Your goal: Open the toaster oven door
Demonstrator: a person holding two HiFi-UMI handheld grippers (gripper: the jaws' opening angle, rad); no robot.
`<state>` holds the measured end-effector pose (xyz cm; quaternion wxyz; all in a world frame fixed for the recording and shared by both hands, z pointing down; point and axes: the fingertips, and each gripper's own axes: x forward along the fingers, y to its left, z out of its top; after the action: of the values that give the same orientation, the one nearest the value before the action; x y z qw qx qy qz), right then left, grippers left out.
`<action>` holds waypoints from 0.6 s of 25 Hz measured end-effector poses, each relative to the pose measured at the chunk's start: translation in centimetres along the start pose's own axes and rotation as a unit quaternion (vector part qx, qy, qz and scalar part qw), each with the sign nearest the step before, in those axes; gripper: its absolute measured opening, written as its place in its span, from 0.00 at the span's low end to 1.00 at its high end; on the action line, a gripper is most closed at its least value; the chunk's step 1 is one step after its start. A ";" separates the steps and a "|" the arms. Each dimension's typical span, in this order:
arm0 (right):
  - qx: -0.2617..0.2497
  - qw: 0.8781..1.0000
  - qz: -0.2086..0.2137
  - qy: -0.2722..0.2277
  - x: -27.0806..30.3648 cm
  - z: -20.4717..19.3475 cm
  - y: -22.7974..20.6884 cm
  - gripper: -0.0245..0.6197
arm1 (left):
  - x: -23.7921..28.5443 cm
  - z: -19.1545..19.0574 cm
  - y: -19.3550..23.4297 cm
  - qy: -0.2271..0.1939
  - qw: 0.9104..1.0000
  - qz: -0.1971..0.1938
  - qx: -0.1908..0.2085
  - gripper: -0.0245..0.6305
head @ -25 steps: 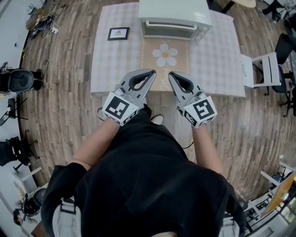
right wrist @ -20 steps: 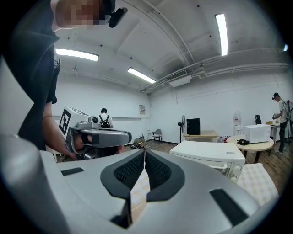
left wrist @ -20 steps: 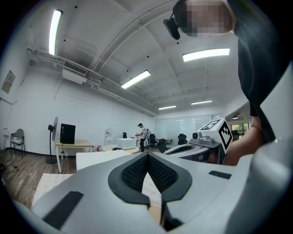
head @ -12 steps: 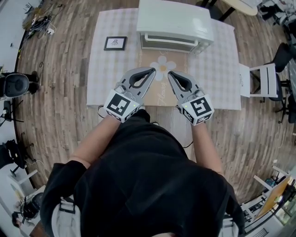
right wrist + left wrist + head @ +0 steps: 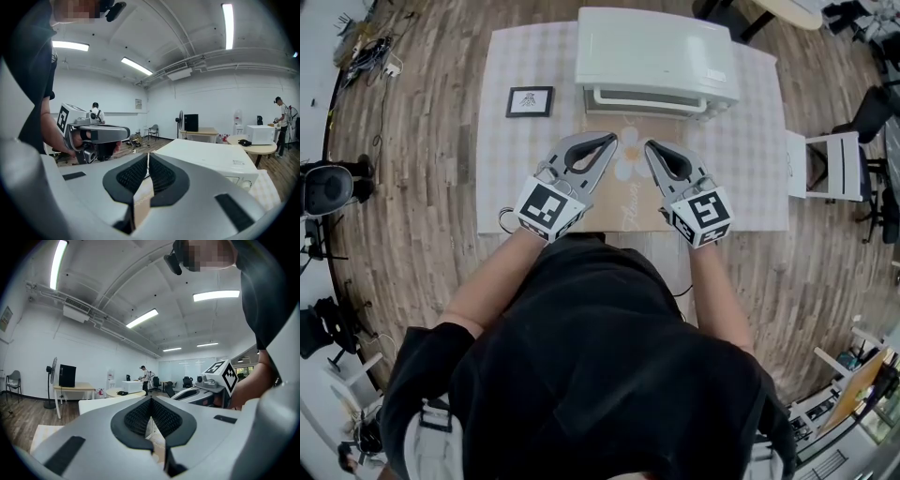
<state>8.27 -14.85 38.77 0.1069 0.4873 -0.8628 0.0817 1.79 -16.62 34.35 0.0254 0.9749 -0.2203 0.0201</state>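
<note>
A white toaster oven (image 5: 656,58) stands at the far middle of the table, its door (image 5: 645,99) closed and facing me. Both grippers hover side by side over the near half of the table, short of the oven. My left gripper (image 5: 612,142) is shut with nothing in it, its jaws meeting at the tips (image 5: 150,399). My right gripper (image 5: 650,148) is also shut and empty (image 5: 148,155). In the right gripper view the oven (image 5: 211,159) lies just ahead to the right, and the left gripper (image 5: 96,136) shows at the left.
The table (image 5: 525,187) has a checked cloth with a tan runner and a flower mat (image 5: 628,159) under the grippers. A small framed picture (image 5: 530,100) lies at the far left. A white chair (image 5: 830,164) stands at the table's right. Cables and stands line the wooden floor at the left.
Both grippers have moved forward over the table towards the oven, still shut. The head view has shifted, so the table and oven sit nearer.
</note>
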 end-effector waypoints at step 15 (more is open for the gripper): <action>-0.027 0.998 0.052 0.038 0.8 -1.3 -5.5 0.08 | 3.2 -0.9 0.5 0.009 0.997 0.069 -0.013 0.06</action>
<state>12.75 -18.00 40.45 0.1487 0.4350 -0.8843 0.0822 4.41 -18.41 35.43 0.0388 0.9568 -0.2869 0.0277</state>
